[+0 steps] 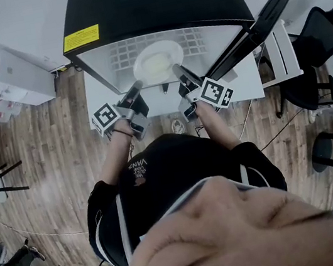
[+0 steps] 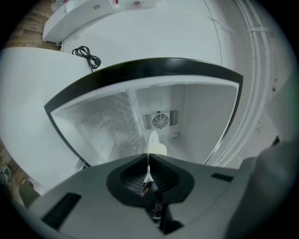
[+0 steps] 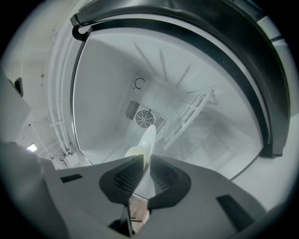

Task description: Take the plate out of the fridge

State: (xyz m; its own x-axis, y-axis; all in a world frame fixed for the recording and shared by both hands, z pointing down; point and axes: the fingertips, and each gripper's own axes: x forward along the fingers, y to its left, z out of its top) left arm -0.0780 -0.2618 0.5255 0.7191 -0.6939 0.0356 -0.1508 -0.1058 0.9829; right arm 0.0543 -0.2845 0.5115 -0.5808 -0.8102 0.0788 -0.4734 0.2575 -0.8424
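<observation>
I have the plate (image 1: 157,61) just inside the open fridge (image 1: 150,1). My left gripper (image 1: 139,87) is pinched almost shut on one rim and my right gripper (image 1: 177,69) is clamped opposite, slightly wider. Two grips should keep it from tipping.

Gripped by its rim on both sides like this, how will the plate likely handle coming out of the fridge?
The plate looks stiff: it spans the left gripper and the right gripper without sagging. Its thin, smooth rim might slip in such narrow pinches. It is probably breakable if dropped.
</observation>
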